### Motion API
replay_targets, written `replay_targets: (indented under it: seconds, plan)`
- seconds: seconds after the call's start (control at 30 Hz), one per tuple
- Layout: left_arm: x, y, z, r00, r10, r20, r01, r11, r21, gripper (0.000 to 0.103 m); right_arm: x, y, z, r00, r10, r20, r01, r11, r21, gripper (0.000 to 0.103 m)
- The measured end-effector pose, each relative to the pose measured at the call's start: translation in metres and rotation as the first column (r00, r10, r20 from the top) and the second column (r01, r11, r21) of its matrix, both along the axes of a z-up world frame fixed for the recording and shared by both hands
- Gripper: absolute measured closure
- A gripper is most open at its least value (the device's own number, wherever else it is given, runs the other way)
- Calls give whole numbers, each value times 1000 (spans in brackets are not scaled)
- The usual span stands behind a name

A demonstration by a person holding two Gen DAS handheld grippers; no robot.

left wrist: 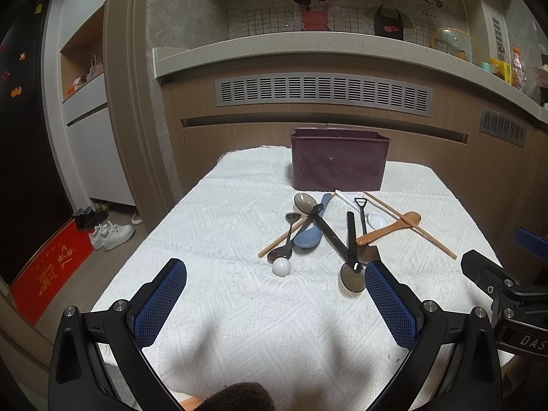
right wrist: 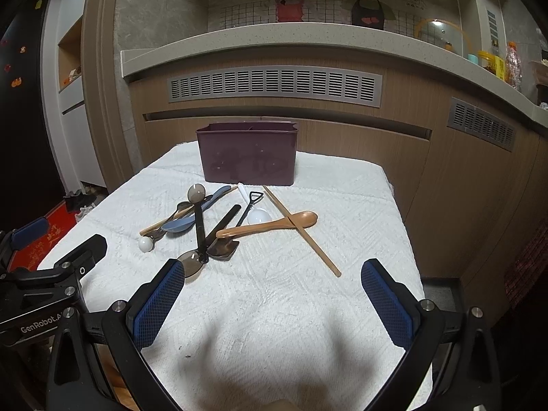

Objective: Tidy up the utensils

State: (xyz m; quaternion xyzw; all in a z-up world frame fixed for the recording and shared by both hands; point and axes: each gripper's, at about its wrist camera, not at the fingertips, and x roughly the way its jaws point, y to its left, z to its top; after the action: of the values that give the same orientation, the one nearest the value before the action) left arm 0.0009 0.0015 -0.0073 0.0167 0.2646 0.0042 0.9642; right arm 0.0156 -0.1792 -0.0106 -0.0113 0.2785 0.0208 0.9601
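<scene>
A pile of utensils lies on a white cloth: a blue spoon (left wrist: 310, 236) (right wrist: 179, 224), a wooden spoon (left wrist: 388, 229) (right wrist: 270, 224), two black-handled smoky spoons (left wrist: 351, 274) (right wrist: 197, 193), a white spoon (left wrist: 376, 221) (right wrist: 258, 215), a small metal shovel spoon (right wrist: 224, 248), wooden chopsticks (left wrist: 411, 224) (right wrist: 301, 231) and a white-ball-ended spoon (left wrist: 281, 267) (right wrist: 145, 244). A dark purple utensil holder (left wrist: 337, 162) (right wrist: 248, 157) stands behind them. My left gripper (left wrist: 274, 274) and right gripper (right wrist: 270, 274) are both open and empty, in front of the pile.
The white cloth (left wrist: 222, 212) (right wrist: 342, 205) covers a small table with edges left, right and back. A wooden counter front with vents (left wrist: 322, 94) rises behind. Shoes (left wrist: 111, 234) and a red mat (left wrist: 51, 267) lie on the floor left.
</scene>
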Motion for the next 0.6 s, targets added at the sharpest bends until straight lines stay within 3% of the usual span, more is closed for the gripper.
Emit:
replay_targets:
  seconds: [0.6]
  plan:
    - [-2,2,7,1000,5,4,-5,1000,1,0,2,-5,3,1000,-20,-5,20,1000,8,1]
